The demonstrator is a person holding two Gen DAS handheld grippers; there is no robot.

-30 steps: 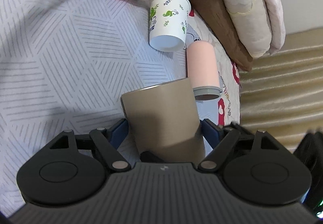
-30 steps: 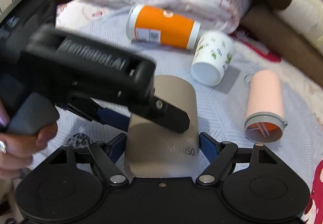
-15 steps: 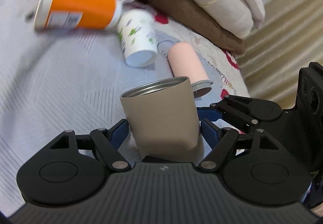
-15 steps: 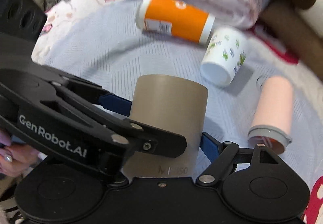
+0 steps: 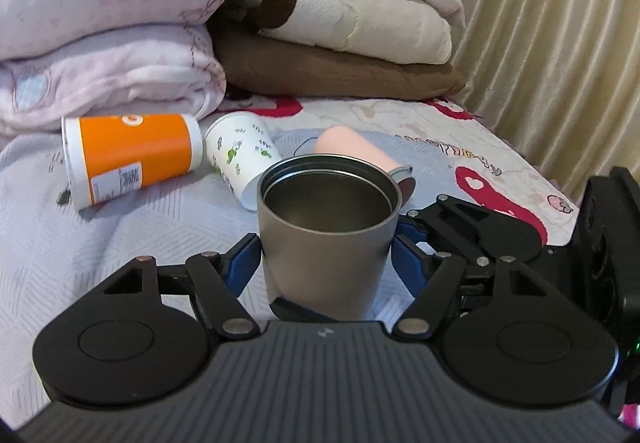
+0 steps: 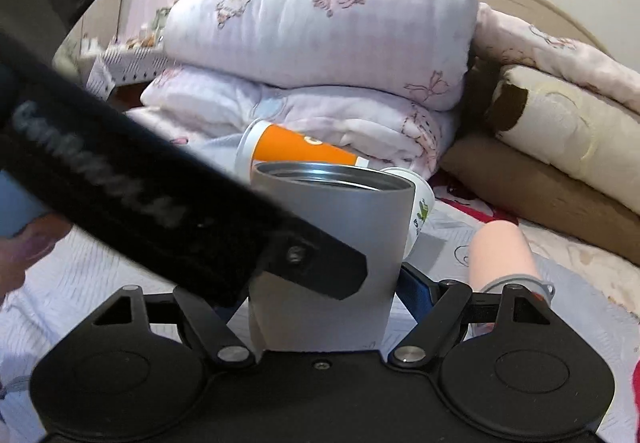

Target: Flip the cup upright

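A grey-brown metal cup [image 5: 326, 239] stands mouth up between the blue pads of my left gripper [image 5: 326, 259], which is shut on it. It also shows in the right wrist view [image 6: 332, 259], mouth up, between the fingers of my right gripper [image 6: 324, 295], which is shut on its sides too. The left gripper's black body [image 6: 160, 211] crosses in front of the cup in the right wrist view and hides the right gripper's left finger. The right gripper's body [image 5: 520, 243] sits just right of the cup.
An orange cup [image 5: 128, 159], a white leaf-print cup [image 5: 242, 159] and a pink tumbler [image 5: 356, 151] lie on their sides on the bed beyond. Folded quilts [image 5: 112, 35] and brown cushions [image 5: 332, 71] are stacked behind. A curtain [image 5: 560, 43] hangs at right.
Both grippers have turned the cup from base up to mouth up. Both views have tilted from looking down at the bed to looking level across it.
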